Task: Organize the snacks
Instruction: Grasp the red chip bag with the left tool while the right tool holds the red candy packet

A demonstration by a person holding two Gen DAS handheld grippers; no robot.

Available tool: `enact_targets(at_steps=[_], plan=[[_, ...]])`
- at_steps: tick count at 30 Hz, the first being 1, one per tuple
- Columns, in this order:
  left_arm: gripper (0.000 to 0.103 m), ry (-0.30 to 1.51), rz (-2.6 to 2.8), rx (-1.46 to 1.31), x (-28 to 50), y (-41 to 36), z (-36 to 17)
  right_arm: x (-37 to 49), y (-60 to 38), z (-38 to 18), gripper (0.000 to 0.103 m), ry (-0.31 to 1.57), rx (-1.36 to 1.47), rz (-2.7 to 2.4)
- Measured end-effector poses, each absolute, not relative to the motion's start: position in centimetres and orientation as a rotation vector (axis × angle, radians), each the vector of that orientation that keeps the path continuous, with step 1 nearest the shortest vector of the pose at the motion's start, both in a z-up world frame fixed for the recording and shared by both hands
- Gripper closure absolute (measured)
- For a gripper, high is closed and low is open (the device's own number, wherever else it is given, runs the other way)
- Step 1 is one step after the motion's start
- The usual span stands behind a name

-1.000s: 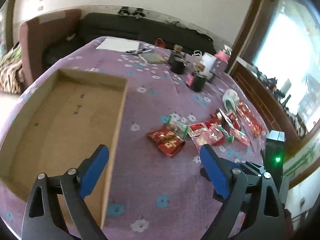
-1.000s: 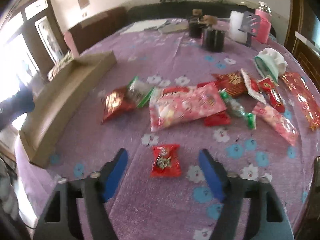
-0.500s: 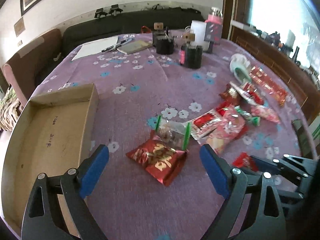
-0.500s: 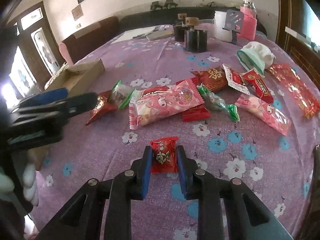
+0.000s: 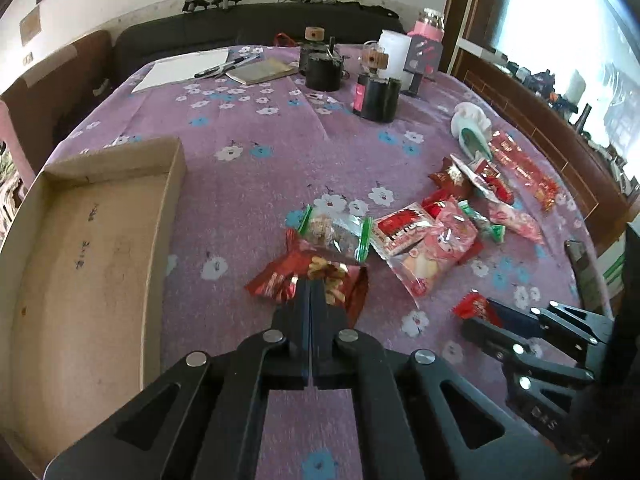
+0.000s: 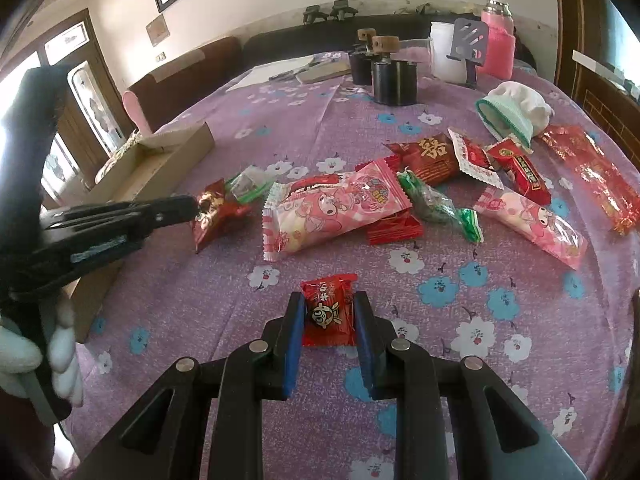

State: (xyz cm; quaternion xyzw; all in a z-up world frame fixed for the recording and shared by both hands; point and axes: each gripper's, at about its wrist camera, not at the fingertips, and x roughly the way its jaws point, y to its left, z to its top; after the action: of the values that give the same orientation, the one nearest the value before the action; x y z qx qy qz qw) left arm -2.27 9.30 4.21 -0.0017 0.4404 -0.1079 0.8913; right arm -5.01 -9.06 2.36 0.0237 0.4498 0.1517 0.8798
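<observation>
A: Your left claw (image 5: 311, 286) has just snapped together, and its tips pinch the near edge of the crinkled dark-red foil snack packet (image 5: 280, 276) lying on the bench (image 5: 256, 184) with its purple flowered cloth.

B: And my right one?

A: Your right claw (image 6: 329, 312) is clamped on the small flat red candy sachet (image 6: 330, 310); the blue pads press its two side edges, and the sachet lies on the cloth.

B: Where is the box?

A: The shallow brown cardboard tray (image 5: 80, 264) sits to the left of your left claw, just beside it, its long wall alongside the black arms.

B: What lies ahead of the left claw?

A: Just past the foil packet, touching it, is a clear plastic bag with green side strips (image 5: 334, 234). To the right of that is a pink-and-white cartoon-printed pillow pack (image 5: 424, 248), overlapping other red wrappers.

B: And beyond my right claw?

A: The same pink pack lies ahead of it, with a green twisted-foil sweet (image 6: 436, 204) right of that. Your gloved left hand (image 6: 36, 344) shows at the far left.
</observation>
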Motion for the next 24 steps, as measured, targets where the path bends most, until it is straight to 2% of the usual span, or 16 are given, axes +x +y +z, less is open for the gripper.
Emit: enact_targets(at_steps=[6,7,9,10,11,21,23,24], plan=[[0.103,0.887,-0.231,-0.015,-3.1,9.9,5.2,-5.2,-8.9,2.4,0.079,0.933,0.034,0.314],[0.098,0.882,-0.228,0.002,-2.9,9.8,5.2,-5.2,-8.8,2.4,0.079,0.931,0.026,0.311],[0.071,0.881,-0.233,0.037,-2.2,9.3,4.8,-5.3,-8.6,2.5,0.079,0.927,0.014,0.309],[0.043,0.877,-0.237,0.048,-2.0,9.3,4.7,-5.3,-8.6,2.5,0.079,0.927,0.012,0.308],[0.028,0.860,-0.235,0.065,-1.7,9.0,4.5,-5.3,-8.6,2.5,0.079,0.928,0.012,0.306],[0.029,0.945,-0.242,0.183,0.5,6.4,1.1,-5.1,-8.8,2.4,0.078,0.934,0.031,0.310],[0.052,0.951,-0.263,0.139,0.4,6.8,1.3,-5.1,-8.9,2.4,0.078,0.934,0.035,0.312],[0.054,0.950,-0.256,0.132,0.3,7.1,1.6,-5.1,-8.9,2.3,0.078,0.934,0.038,0.313]])
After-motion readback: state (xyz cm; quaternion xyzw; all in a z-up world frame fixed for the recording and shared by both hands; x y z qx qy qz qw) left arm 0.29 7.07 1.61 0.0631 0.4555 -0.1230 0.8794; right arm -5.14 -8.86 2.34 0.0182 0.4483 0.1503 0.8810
